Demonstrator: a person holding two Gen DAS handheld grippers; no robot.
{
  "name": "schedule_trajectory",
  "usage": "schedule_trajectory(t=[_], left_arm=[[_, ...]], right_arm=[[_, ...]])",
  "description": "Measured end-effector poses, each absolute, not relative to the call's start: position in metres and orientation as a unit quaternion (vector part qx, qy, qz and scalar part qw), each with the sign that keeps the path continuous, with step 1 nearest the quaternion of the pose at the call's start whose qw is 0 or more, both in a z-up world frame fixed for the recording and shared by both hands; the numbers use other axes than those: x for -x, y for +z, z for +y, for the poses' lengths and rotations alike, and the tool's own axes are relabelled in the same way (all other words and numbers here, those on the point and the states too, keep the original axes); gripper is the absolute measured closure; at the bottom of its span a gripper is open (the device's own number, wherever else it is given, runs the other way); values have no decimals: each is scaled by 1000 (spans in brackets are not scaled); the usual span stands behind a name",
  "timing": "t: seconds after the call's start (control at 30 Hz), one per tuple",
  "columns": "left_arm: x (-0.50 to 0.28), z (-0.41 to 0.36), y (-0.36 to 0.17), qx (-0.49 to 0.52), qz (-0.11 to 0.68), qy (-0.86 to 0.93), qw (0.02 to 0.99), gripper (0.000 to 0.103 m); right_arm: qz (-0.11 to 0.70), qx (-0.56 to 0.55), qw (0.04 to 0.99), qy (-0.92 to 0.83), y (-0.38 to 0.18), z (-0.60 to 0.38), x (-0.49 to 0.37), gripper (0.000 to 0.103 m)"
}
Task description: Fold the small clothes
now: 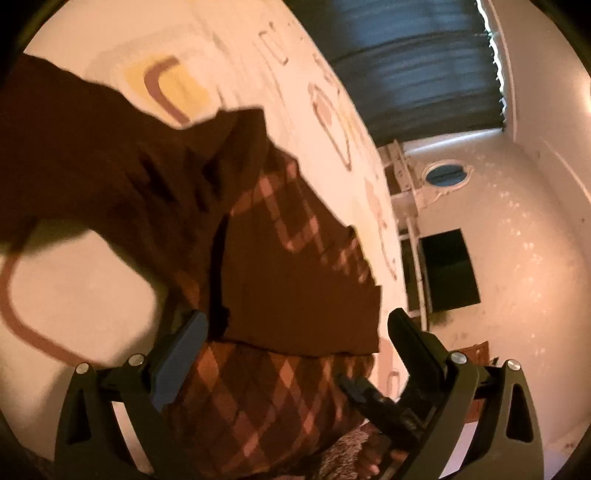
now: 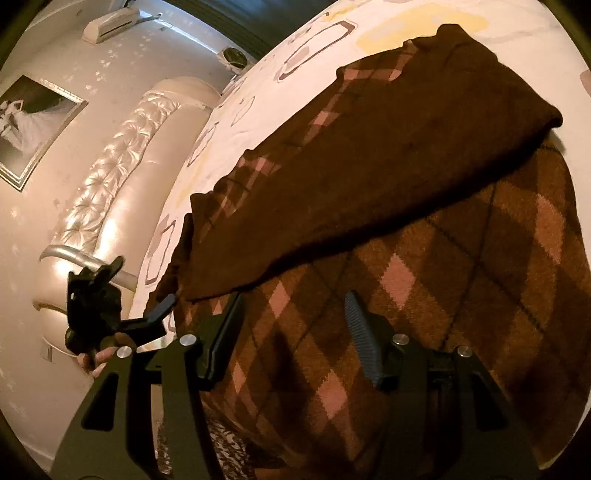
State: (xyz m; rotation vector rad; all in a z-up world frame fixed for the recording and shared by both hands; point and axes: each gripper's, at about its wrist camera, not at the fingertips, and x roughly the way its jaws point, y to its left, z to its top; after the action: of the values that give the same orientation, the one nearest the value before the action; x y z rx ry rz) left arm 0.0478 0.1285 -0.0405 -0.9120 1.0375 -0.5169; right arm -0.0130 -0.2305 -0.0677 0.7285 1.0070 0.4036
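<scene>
So here's where I'm at with the brown knitted sweater with the pink-and-tan argyle diamonds (image 2: 424, 280). It's spread on the white bedsheet printed with rounded brown and yellow rectangles (image 2: 332, 33), and one plain brown sleeve (image 2: 369, 192) is already laid across the body.

The thing that matters for my next move: in the right wrist view that sleeve's long axis runs diagonally, from low near my side up and away to the far right. The sweater body sits directly under and ahead of my right gripper (image 2: 295, 328). Its jaws stand roughly half open, nothing pinched, and the knit just passes beneath the gap. Whether the tips actually rest on the fabric, I can't tell.

My left gripper (image 1: 295, 332) is also spread wide, and a folded brown edge lies between its fingers, but I don't see the blue ribbed pad (image 1: 181, 354) or the black one pressing on it. So I'd call it not gripping. From that side the garment stretches away up and to the left.

My guess is the left hand is nearer the sleeve's near end and the sweater's side edge, so it should take that edge while the right pins or lifts the hem. Fisheye plus motion blur on the left makes the depth a bit of a coin toss, honestly.
</scene>
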Motion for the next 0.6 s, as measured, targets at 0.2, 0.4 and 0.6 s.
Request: schedule_trajectory(t=[0.2,0.4,0.6], left_arm=[[-61,122,-60,434,481,-234,725,6],[-63,118,-60,423,477,-240,732,22],[-61,123,-74,429,490,-241,719,50]], right_arm=[[467,-346,792,188,-69,-232,15,47],[467,-347,791,188,-70,-232,16,46],[465,-350,792,187,-71,-233,16,46]])
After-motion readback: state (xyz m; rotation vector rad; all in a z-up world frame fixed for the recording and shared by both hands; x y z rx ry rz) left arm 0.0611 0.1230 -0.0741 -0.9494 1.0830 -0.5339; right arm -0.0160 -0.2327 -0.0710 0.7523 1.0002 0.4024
